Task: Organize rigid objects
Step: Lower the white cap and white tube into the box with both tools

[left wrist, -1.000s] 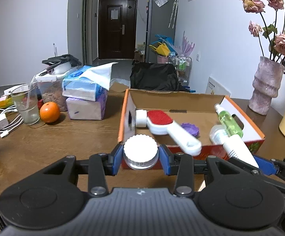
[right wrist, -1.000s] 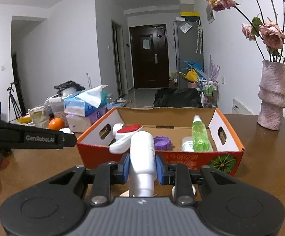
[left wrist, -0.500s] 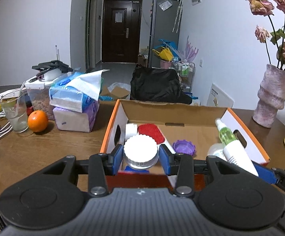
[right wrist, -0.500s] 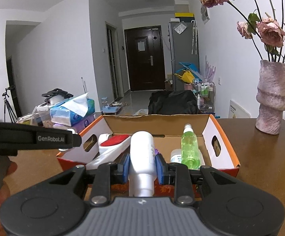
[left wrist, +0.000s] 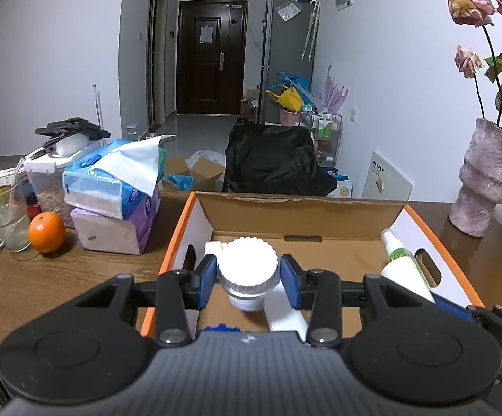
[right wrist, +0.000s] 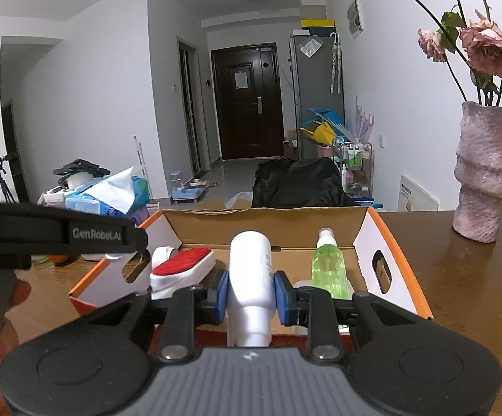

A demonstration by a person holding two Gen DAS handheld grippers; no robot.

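My left claw (left wrist: 247, 279) pinches a light jar (left wrist: 247, 272) by its ridged lid, right claw (right wrist: 251, 293) squeezes a slippery white bottle (right wrist: 251, 270) mid-body.

Strap text: "GenRobot.AI", white letters on the black strap (right wrist: 63, 234) at the left edge of the right wrist view.
Tissue pack (left wrist: 112, 187), near the desk's left edge: blue print present, not legible.
Paper on the door (right wrist: 240, 79): too small to read.
White panel (left wrist: 387, 180) against the wall: markings illegible.
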